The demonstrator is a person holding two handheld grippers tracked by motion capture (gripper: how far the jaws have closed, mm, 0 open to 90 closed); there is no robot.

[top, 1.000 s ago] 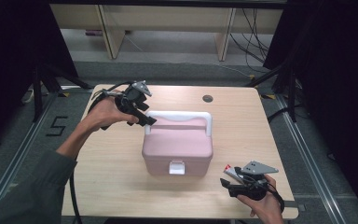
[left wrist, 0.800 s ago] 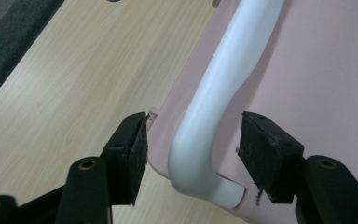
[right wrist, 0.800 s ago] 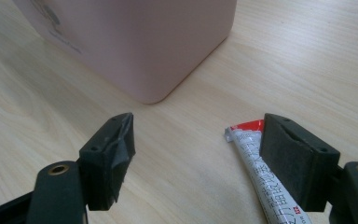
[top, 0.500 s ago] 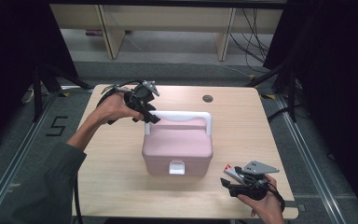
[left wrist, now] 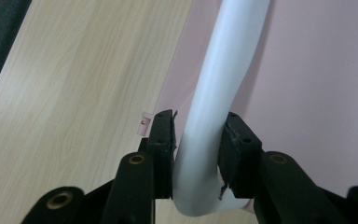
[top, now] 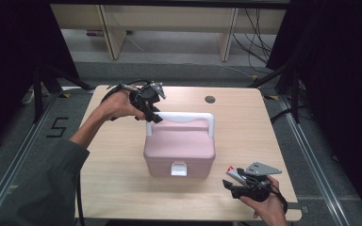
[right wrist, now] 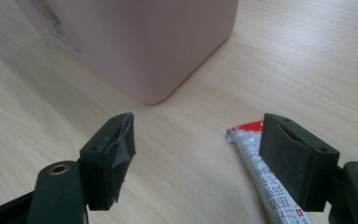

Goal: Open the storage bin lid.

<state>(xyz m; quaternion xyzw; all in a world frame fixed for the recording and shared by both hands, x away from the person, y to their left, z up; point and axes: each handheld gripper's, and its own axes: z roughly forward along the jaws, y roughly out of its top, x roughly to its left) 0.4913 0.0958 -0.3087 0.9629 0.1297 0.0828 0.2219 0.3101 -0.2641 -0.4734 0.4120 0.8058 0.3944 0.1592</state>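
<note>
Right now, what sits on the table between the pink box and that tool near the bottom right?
In the right gripper view, bare wood separates the pink box from the right tool; a white-and-red tube lies by one jaw.

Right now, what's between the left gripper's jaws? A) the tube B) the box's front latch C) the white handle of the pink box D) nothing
C: in the left gripper view the white handle of the pink box runs between the left gripper pads, which have just been closing on it.
</note>
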